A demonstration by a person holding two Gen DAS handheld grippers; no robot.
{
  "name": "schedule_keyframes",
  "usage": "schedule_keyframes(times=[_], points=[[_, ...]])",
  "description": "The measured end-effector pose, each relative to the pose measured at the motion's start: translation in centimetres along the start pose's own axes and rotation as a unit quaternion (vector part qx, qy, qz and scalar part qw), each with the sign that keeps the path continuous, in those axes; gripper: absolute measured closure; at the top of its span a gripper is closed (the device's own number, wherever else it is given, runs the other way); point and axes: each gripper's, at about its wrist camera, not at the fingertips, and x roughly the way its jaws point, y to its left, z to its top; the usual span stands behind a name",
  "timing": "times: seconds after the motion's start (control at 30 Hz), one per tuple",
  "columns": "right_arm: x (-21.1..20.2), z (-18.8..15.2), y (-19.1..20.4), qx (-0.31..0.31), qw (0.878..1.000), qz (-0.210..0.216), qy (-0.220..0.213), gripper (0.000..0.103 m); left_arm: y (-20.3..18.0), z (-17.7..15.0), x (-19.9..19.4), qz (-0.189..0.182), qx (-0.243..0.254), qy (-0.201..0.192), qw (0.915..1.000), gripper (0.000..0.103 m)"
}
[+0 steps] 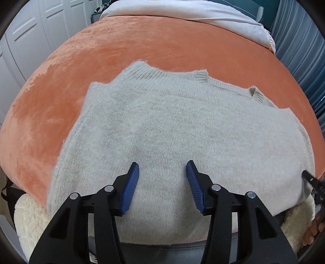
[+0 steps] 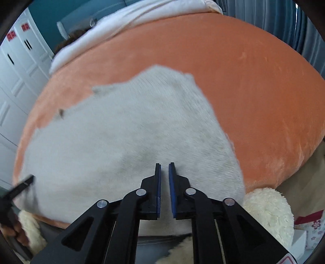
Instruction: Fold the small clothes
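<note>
A light grey knit sweater lies spread on an orange plush bed cover, its ribbed neck and cuffs at the far edge. My left gripper hovers over the sweater's near hem, jaws wide open and empty. In the right wrist view the same sweater looks blurred. My right gripper is over its near right part, jaws almost together with a narrow gap and nothing between them. Each gripper's tip shows at the edge of the other view.
A white duvet is bunched at the far end of the bed. A cream fleece blanket hangs at the near edge. White closet doors stand to the left, blue curtains to the right.
</note>
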Motion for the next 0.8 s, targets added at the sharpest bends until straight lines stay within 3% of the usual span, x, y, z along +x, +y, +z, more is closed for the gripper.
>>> schedule_keyframes(times=[0.1,0.2,0.3,0.37,0.47,0.53,0.63,0.8], points=[[-0.2,0.4,1.7,-0.02,1.0,0.006,-0.001,0.092,0.1,-0.5,0.0,0.001,0.0,0.0,1.0,0.056],[2.9,-1.1,1.8,-0.04,0.998,-0.021,0.041,0.093,0.0,-0.6,0.0,0.003,0.002,0.0,1.0,0.055],[1.9,-1.3,2.5,-0.044,0.998,-0.03,0.028,0.09,0.2,-0.7,-0.3,-0.004,0.001,0.001,1.0,0.055],[0.5,-0.8,3.5,-0.033,0.999,-0.001,0.021,0.09,0.8,-1.0,-0.9,-0.018,-0.011,-0.001,0.9998,0.055],[-1.5,-0.4,6.2,-0.052,0.998,0.03,0.005,0.09,3.1,-2.0,-2.9,-0.059,-0.061,-0.028,0.996,0.051],[-2.2,-0.1,9.3,-0.079,0.995,0.056,0.0,0.09,5.1,-2.9,-4.2,-0.078,-0.108,-0.048,0.9899,0.037],[-1.6,0.4,13.2,-0.102,0.991,0.088,0.01,0.09,8.6,-4.1,-5.5,-0.083,-0.176,-0.067,0.9787,0.037],[2.7,1.1,18.8,-0.127,0.986,0.095,0.044,0.09,11.6,-5.0,-4.7,-0.085,-0.219,-0.05,0.9708,0.036]])
